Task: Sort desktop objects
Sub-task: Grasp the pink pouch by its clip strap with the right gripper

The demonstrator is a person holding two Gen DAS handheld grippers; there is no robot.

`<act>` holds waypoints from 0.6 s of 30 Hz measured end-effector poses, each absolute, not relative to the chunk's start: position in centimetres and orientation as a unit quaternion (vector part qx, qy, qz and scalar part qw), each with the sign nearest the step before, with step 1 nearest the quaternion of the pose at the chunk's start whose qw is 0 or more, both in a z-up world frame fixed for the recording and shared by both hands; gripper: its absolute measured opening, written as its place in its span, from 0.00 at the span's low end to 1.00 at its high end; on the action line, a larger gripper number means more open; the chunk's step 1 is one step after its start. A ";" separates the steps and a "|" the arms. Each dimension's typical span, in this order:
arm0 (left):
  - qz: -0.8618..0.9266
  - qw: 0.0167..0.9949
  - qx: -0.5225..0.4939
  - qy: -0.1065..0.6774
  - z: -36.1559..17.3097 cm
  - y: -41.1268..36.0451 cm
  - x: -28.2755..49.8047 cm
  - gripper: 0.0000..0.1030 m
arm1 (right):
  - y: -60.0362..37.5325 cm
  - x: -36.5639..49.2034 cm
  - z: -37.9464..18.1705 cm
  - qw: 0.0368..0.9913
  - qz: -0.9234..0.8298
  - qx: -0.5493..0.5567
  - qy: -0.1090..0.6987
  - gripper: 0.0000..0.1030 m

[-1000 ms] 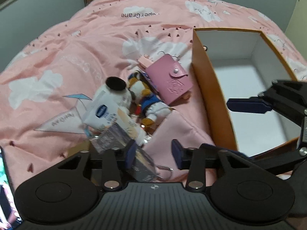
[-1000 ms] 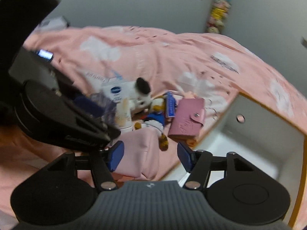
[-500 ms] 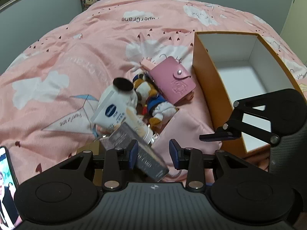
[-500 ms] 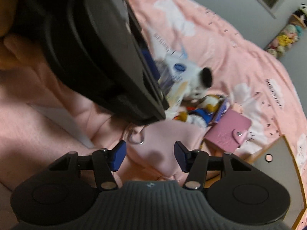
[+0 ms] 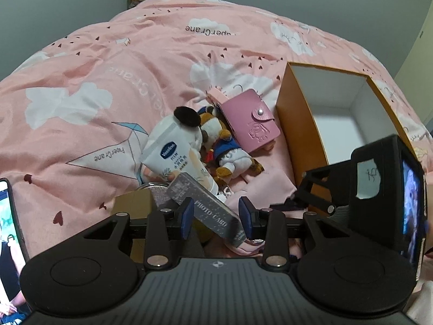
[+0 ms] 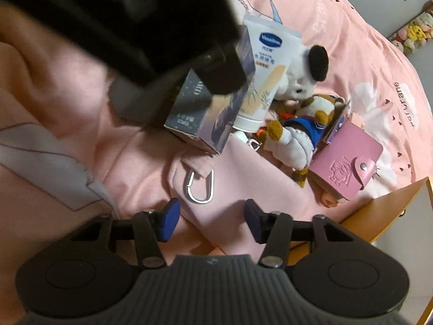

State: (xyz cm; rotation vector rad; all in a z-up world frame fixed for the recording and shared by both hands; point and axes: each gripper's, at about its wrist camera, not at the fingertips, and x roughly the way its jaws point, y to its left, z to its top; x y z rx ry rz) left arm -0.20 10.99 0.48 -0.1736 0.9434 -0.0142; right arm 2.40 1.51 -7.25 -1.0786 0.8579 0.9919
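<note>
1. The left gripper (image 5: 216,218) is clamped on a grey speckled cardboard box lettered "PHOTO CARD" (image 5: 208,211); the box lies slantwise between its blue pads, raised above the pile in the right wrist view.
2. The right gripper (image 6: 211,220) points down at a soft pink fabric pouch (image 6: 216,189) with a silver carabiner clip (image 6: 200,188). Its jaws are closing, and the pouch lies between them; whether the pads touch it yet cannot be told.
3. The orange cardboard box with a white inside (image 5: 300,135) stands open at the right of the pile, its near wall just beside the pouch. Its white floor shows bare.
4. The pile is tight: a white squeeze tube marked "Vaseline" (image 5: 173,157) lies against a white plush with a black ear (image 5: 186,119); a brown plush toy in a blue jacket (image 5: 224,146) touches both and a pink snap-button card wallet (image 5: 251,122).
5. Left of and beyond the pile, the pink bedspread with white clouds (image 5: 108,67) is unoccupied. It carries the words "PaperCrane" in several places.
6. A lit phone screen (image 5: 8,230) sits at the left edge of the left wrist view, beside a small brown carton (image 5: 132,203).
</note>
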 end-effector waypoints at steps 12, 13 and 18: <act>0.002 0.891 -0.106 0.442 0.8 11.8 -0.3 0.41 | 0.1 4.4 -2.6 0.732 0.420 -0.407 0.348 0.04; 0.000 0.891 -0.109 0.442 0.8 11.9 -0.3 0.41 | 0.0 4.6 -2.1 0.739 0.419 -0.399 0.346 0.01; -0.031 0.881 -0.160 0.444 0.4 12.8 -0.2 0.41 | -0.9 5.3 -0.2 0.768 0.404 -0.372 0.329 0.00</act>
